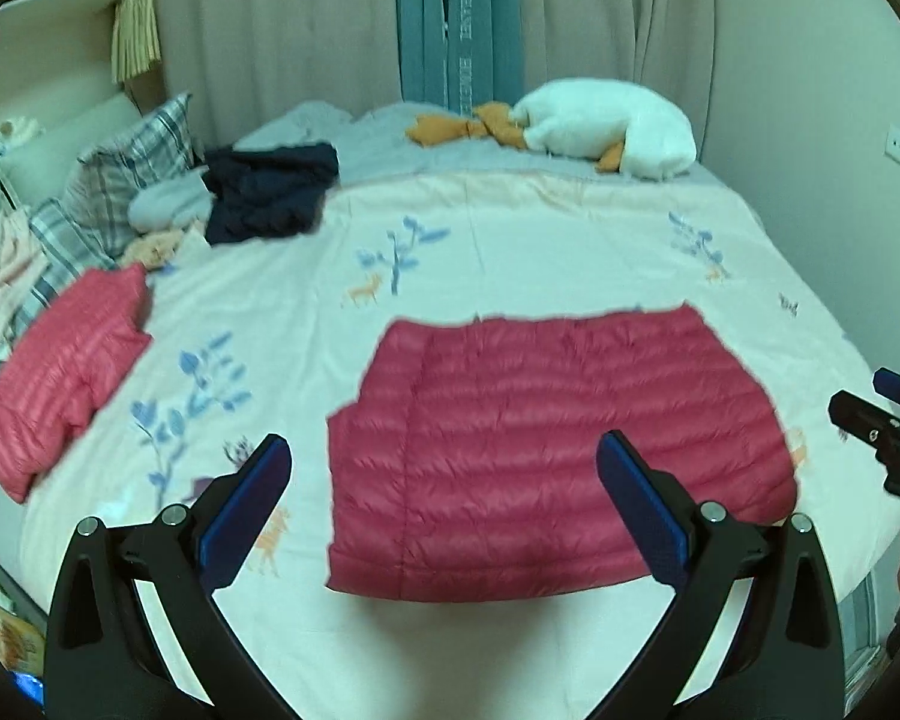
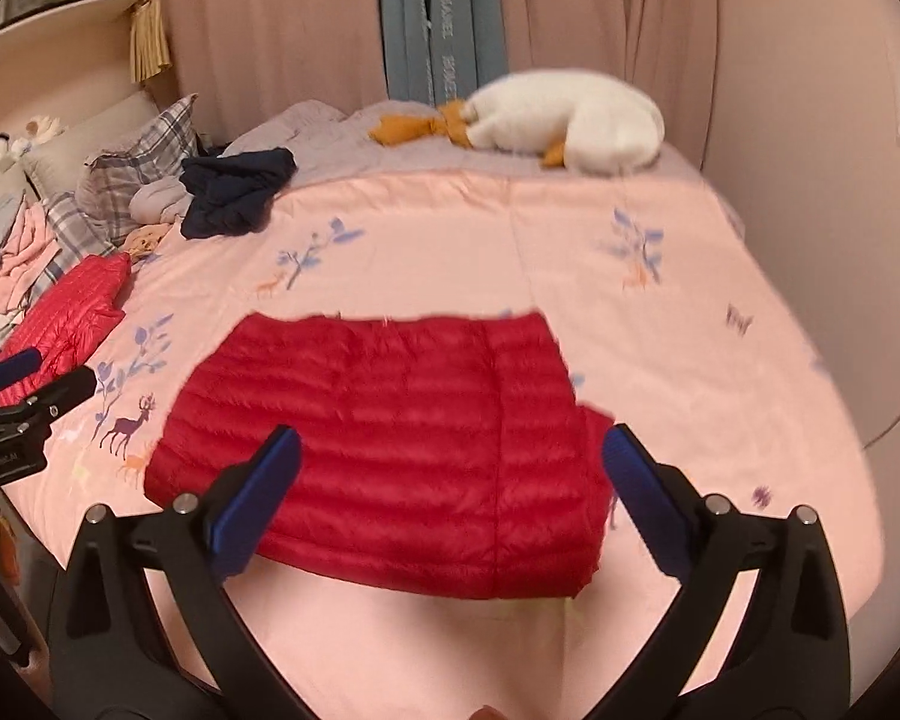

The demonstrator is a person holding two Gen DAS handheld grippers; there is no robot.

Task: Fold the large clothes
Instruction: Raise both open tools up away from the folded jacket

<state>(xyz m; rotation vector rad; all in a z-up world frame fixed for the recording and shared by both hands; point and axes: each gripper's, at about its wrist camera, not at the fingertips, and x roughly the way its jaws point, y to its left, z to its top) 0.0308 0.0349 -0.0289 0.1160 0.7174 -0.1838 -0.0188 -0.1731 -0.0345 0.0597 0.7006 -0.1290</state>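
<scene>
Judging the step: we took the fold on the red quilted down jacket (image 1: 546, 450) as done, since it lay as a flat, tidy rectangle on the pale printed bedspread (image 1: 510, 240).
Left gripper (image 1: 444, 468): we held it above the near edge of the jacket, tilted downward, jaws spread wide with nothing between the blue pads (image 1: 252, 498).
Right gripper (image 2: 450, 468): we held it the same way, jaws spread and empty, clear of the cloth.
Next move: we judged it called for setting this jacket aside or fetching another garment.
Further off: a second folded red quilted jacket (image 1: 60, 378) lay to the left, and an unfolded dark navy garment (image 1: 270, 192) near the plaid pillows (image 1: 132, 168).
</scene>
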